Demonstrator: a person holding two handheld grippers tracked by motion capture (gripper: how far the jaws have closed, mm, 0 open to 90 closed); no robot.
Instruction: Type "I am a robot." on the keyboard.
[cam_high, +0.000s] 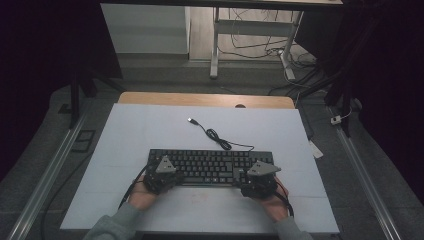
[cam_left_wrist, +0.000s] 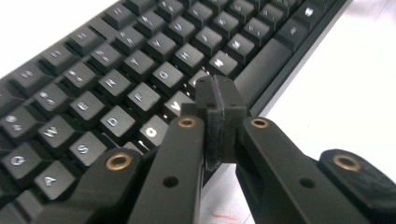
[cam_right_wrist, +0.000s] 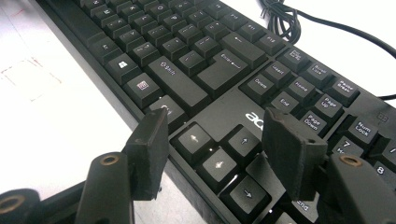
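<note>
Black keyboard (cam_high: 210, 167) lies flat on the white desk (cam_high: 150, 130). Left gripper (cam_left_wrist: 219, 100) fingers are pressed together, empty, just above the bottom letter row, likely to tap. Right gripper (cam_right_wrist: 219, 149) fingers spread wide, straddling the arrow keys (cam_right_wrist: 219, 154).

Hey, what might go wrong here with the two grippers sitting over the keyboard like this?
1. The left gripper is shut with its tip just above the letter keys, so it may press two keys on the keyboard at once.
2. The right gripper is open astride the arrow keys; closing could catch a keycap.
3. Sliding the keyboard could drag its coiled cable.
</note>
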